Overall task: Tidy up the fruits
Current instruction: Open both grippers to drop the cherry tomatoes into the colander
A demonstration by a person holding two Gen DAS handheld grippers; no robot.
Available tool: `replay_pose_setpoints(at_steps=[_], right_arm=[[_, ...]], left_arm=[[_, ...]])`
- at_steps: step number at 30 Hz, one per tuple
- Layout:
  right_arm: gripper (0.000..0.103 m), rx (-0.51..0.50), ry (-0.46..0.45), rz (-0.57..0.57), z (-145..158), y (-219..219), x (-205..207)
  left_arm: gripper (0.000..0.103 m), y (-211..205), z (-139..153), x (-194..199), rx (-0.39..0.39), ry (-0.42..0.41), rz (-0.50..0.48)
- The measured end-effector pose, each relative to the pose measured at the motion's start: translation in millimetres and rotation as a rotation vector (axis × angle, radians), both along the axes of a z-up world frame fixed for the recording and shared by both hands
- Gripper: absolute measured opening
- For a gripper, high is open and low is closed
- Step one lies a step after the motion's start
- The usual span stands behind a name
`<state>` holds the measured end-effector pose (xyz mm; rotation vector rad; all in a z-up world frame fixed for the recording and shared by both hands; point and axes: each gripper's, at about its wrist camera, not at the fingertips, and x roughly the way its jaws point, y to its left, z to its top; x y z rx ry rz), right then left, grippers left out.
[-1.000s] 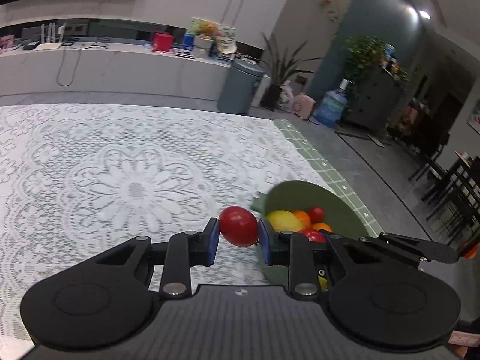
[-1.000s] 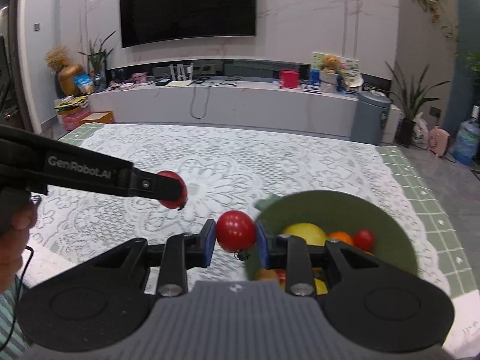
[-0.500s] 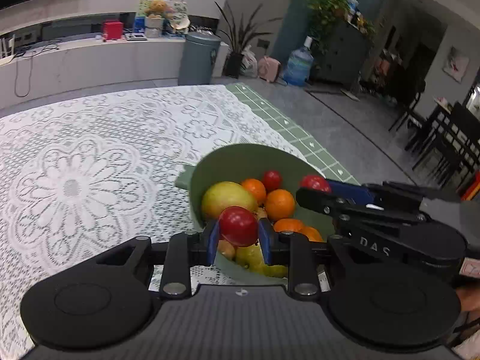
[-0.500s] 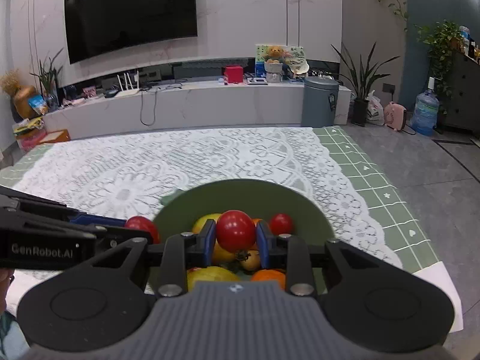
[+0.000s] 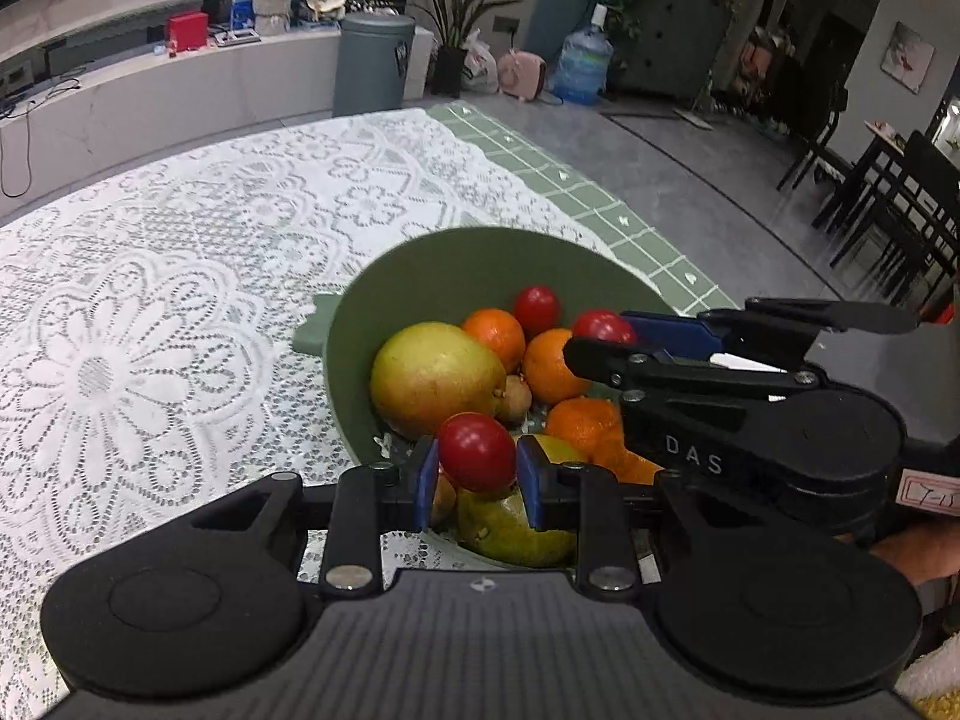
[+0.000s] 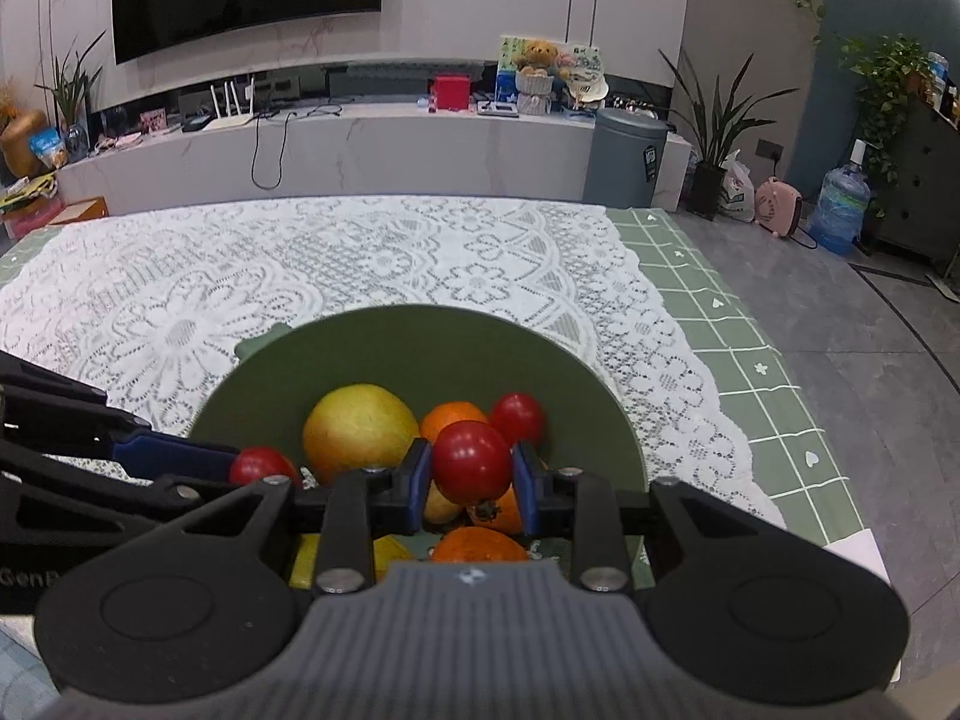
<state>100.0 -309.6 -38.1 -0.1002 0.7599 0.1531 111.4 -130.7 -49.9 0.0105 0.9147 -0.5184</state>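
Here each pair of tongs is clamped on a red tomato above the green bowl (image 5: pixel 384 300): the left gripper (image 5: pixel 477 477) pinches one tomato (image 5: pixel 477 459) over the bowl's near rim, and the right gripper (image 6: pixel 471 483) pinches another tomato (image 6: pixel 471 461) over the fruit heap. Inside lie a yellow-green mango (image 5: pixel 435 378), oranges (image 5: pixel 549 366) and a loose tomato (image 5: pixel 536 309). The bowl sits on the white lace tablecloth (image 5: pixel 150 300), near the table's right edge.
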Motion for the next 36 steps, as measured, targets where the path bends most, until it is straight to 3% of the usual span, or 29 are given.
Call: replay_pose_setpoints(at_steps=[27, 36], right_arm=[[0.026, -0.022, 0.088, 0.025, -24.7, 1.4, 22.4], [0.028, -0.015, 0.092, 0.024, -22.1, 0.8, 20.9]], left_arm=[[0.032, -7.9, -10.1, 20.9, 0.047, -0.015, -0.010], [0.041, -6.3, -6.8, 19.3, 0.060, -0.025, -0.003]])
